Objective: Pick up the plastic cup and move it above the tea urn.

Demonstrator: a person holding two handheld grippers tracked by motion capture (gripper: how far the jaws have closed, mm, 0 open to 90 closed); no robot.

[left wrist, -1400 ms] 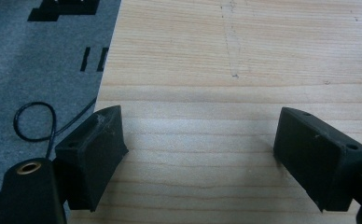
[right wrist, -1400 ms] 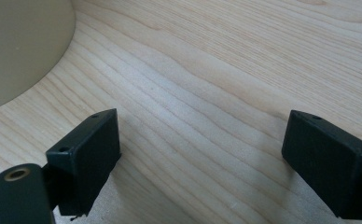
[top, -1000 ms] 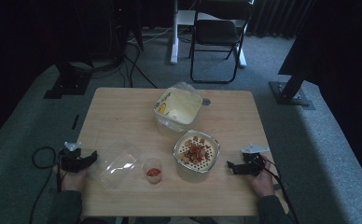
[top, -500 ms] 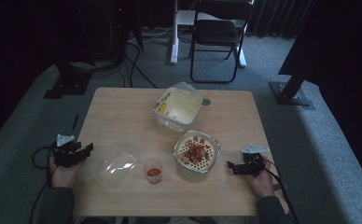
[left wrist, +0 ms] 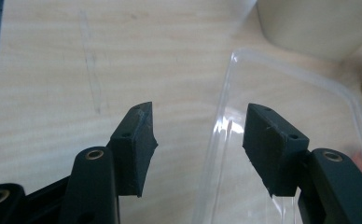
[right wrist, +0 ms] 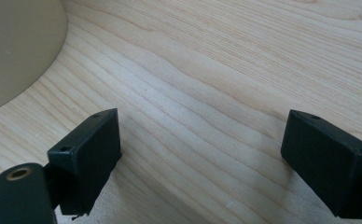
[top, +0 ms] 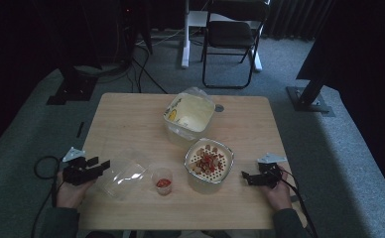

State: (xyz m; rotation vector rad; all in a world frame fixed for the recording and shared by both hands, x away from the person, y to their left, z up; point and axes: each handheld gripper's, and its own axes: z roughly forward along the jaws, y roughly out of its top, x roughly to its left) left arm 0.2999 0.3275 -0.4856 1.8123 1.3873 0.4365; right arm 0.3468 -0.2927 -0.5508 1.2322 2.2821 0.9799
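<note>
My left gripper (top: 100, 164) sits at the near-left part of the wooden table (top: 131, 124), jaws spread apart and holding nothing, pointed toward the clear plastic lid (top: 122, 172) that lies flat on the wood just beside it. In the left gripper view the lid (left wrist: 281, 121) has its rounded corner and near edge running between my two black jaws — one jaw stands over the lid, the other over bare wood outside its edge — and I cannot tell whether either pad touches the plastic. Taking the lid as my landmark: just to its right stands a small clear cup (top: 162, 179) with something red in the bottom, close to the lid's edge. Farther right of the lid is the round container (top: 209, 163) with a perforated top and red and brown pieces on it. Beyond the lid, toward the far side of the table, sits the pale square tub (top: 189, 115), and its side shows in the left gripper view (left wrist: 319, 23) past the lid's far edge. My right gripper (top: 247, 176) is well apart from the lid, on the other side of the round container, jaws also wide open and empty — in the right gripper view (right wrist: 202, 163) they hang over bare wood grain, with a pale curved wall (right wrist: 16, 46) at one side.
</note>
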